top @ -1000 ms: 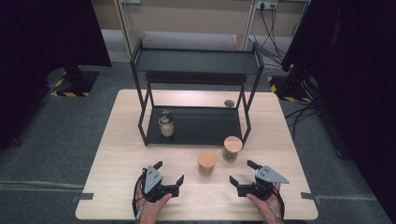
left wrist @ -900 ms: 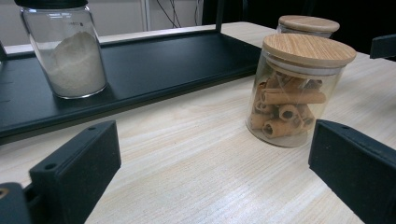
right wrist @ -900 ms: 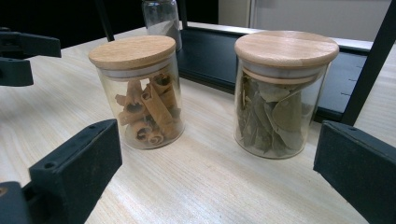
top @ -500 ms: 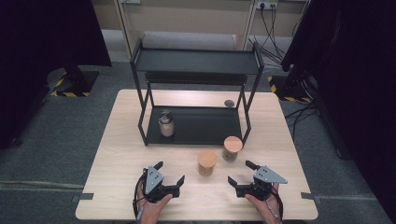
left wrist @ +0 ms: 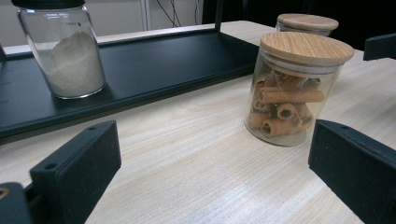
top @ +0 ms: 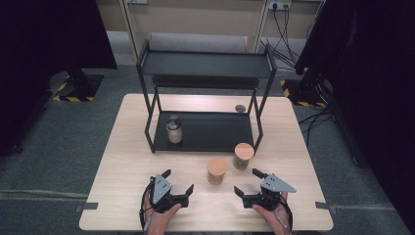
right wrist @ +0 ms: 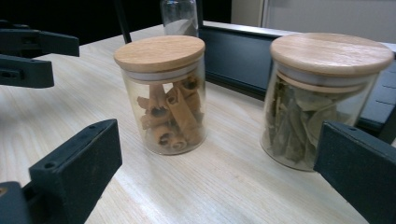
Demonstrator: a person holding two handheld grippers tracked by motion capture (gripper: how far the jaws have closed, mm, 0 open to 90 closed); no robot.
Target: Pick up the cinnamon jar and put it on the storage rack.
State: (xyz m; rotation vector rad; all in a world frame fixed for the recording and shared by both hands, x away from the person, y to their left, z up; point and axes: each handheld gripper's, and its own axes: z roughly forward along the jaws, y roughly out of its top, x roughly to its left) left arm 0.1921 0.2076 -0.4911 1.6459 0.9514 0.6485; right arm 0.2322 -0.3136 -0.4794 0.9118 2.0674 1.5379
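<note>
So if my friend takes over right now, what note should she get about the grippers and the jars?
Left gripper: open, empty, low over the table's near edge.
Right gripper: open, empty, same height.
Cinnamon jar and leaf jar: on the table between the grippers and the black rack, lids on.
White powder jar: on the rack's bottom shelf.
Done: nothing gripped yet.
Left: probably picking up the two wooden-lid jars.

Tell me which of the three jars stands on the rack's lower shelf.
The dark-lidded jar of white powder stands on the black rack. The cinnamon jar and the leaf jar, both wooden-lidded, stand on the table.
</note>
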